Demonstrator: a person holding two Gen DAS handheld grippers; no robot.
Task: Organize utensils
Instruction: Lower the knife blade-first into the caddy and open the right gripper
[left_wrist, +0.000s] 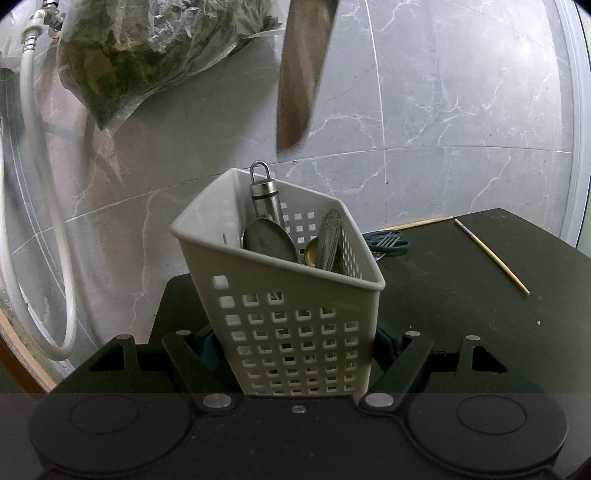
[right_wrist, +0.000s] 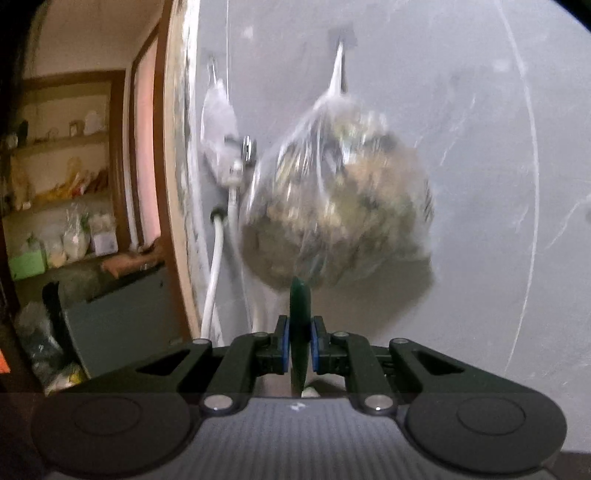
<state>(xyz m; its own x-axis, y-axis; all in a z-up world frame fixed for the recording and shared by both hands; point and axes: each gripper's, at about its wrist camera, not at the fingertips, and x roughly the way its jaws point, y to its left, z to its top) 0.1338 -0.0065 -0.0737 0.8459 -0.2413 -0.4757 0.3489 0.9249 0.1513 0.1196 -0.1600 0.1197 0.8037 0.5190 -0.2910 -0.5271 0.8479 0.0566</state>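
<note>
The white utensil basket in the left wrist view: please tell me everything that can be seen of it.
The white utensil basket looks like plastic, with square holes in rows through its walls and a smooth rim. It is three-cornered at the top and leans a little. The left tongs grip it low on both sides above the dark table. Inside stand a metal handle with a hanging loop, a dark spoon bowl, a brass-coloured spoon and an ornate silver handle.

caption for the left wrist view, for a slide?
Left gripper clamps white utensil caddy holding spoons; blurred knife blade above.
</note>
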